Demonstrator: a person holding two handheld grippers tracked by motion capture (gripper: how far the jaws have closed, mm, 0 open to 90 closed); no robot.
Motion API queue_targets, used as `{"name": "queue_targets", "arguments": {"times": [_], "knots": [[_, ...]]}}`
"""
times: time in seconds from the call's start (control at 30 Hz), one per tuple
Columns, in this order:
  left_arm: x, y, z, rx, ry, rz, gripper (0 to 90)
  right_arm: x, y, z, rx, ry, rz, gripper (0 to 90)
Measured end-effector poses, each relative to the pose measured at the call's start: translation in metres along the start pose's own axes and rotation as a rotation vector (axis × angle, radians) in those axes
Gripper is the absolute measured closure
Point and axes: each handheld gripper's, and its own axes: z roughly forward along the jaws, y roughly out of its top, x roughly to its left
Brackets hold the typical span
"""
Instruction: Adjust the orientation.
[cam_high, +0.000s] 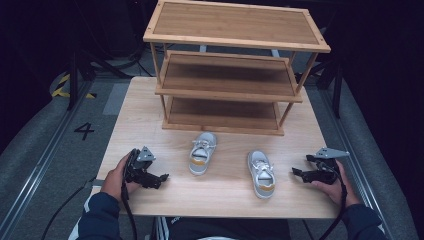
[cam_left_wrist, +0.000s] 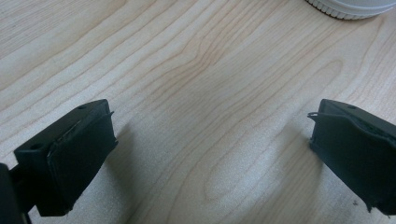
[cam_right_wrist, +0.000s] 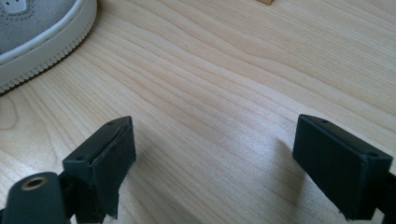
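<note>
Shoes lie between the two grippers on the pale wooden counter (cam_high: 150, 125), the left shoe (cam_high: 202, 153) inward of the left gripper (cam_high: 161, 178), the right shoe (cam_high: 261, 173) just inward of the right gripper (cam_high: 296, 171), toes toward the rack (cam_high: 235, 65), all fingers open and empty in a dark room.

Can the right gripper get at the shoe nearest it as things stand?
Probably yes: the right gripper has open, empty jaws, and bare table lies between it and the right-hand grey shoe, with nothing in the way.

Counted beside the one three-tier wooden shelf rack (cam_high: 235, 70): two grey sneakers (cam_high: 202, 153) (cam_high: 262, 173), two handheld grippers (cam_high: 162, 179) (cam_high: 296, 172).
</note>
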Motion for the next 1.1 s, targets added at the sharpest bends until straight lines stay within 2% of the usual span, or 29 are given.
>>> {"name": "queue_targets", "arguments": {"times": [0.23, 0.33, 0.43, 0.47, 0.5, 0.53, 0.57, 0.6, 0.63, 0.67, 0.7, 0.73, 0.93, 1.1], "knots": [[0.003, 0.001, 0.001, -0.004, -0.012, 0.015, 0.1, 0.0, 0.0, 0.0, -0.001, -0.001, 0.004, 13.5], [0.002, 0.0, 0.0, -0.007, -0.001, 0.015, 0.6, 0.0, 0.0, 0.001, -0.002, 0.0, 0.003, 13.6], [-0.001, 0.001, -0.001, -0.013, 0.017, 0.057, 0.6, -0.001, 0.001, 0.001, -0.002, 0.001, 0.002, 13.7], [-0.001, 0.002, -0.002, -0.005, 0.013, 0.083, 1.2, -0.001, 0.0, 0.001, -0.002, 0.0, 0.002, 13.6], [-0.001, 0.004, -0.002, 0.014, 0.003, 0.089, 1.6, 0.0, 0.0, 0.001, -0.002, 0.0, 0.002, 13.7], [-0.001, 0.004, -0.002, 0.014, 0.003, 0.089, 3.0, 0.0, 0.0, 0.001, -0.002, 0.0, 0.002, 13.7], [-0.001, 0.005, -0.003, 0.02, -0.006, 0.112, 3.0, 0.0, 0.0, 0.001, -0.001, 0.001, 0.004, 13.6], [-0.003, 0.008, -0.004, 0.03, -0.01, 0.137, 7.1, -0.001, 0.0, 0.001, -0.002, 0.0, 0.002, 13.6], [-0.005, 0.01, -0.005, 0.035, -0.022, 0.15, 10.2, -0.001, 0.001, 0.001, -0.002, 0.0, 0.002, 13.6], [-0.005, 0.01, -0.005, 0.035, -0.022, 0.15, 17.5, -0.001, 0.001, 0.001, -0.002, 0.0, 0.002, 13.6], [-0.007, 0.011, -0.006, 0.038, -0.03, 0.166, 17.5, -0.001, 0.0, 0.001, -0.002, 0.0, 0.002, 13.7], [-0.01, 0.013, -0.006, 0.043, -0.028, 0.181, 21.9, 0.0, 0.0, 0.001, -0.002, 0.0, 0.003, 13.6], [-0.023, 0.026, -0.012, 0.048, -0.071, 0.234, 22.7, -0.001, 0.0, 0.001, -0.002, 0.0, 0.002, 13.7], [-0.033, 0.04, -0.017, 0.018, -0.071, 0.263, 22.3, -0.001, 0.0, 0.001, -0.003, 0.0, 0.002, 13.6]]}}
